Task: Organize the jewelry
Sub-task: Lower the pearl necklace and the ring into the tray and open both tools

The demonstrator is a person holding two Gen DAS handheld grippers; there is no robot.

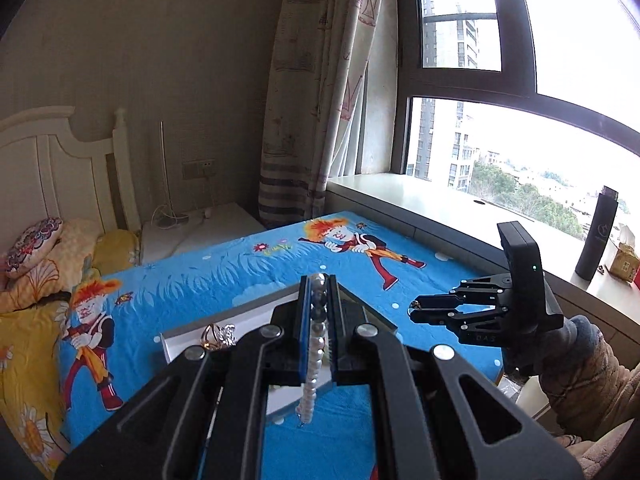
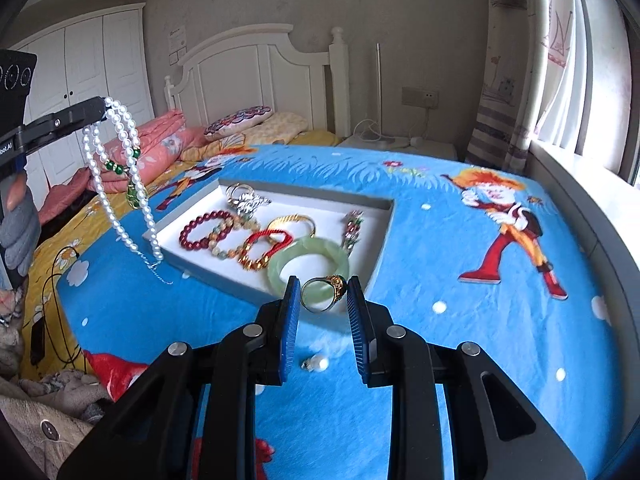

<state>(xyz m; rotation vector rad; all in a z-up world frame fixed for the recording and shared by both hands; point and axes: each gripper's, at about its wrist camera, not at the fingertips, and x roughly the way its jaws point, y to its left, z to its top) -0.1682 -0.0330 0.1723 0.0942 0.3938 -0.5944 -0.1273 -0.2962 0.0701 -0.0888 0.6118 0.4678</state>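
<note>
Your left gripper (image 1: 319, 292) pinches the pearl necklace (image 2: 120, 168), dangling above the blanket (image 2: 440, 240). Your right gripper (image 2: 323, 294) clamps a jade ring (image 2: 320, 294) over the near edge of the white tray (image 2: 384, 232) of bracelets.

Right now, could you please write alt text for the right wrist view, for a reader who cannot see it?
The right tool grips a pale green and gold ring above a blue cartoon blanket. Behind lies a white tray of bracelets. At left, the left tool holds a long white pearl necklace.
</note>
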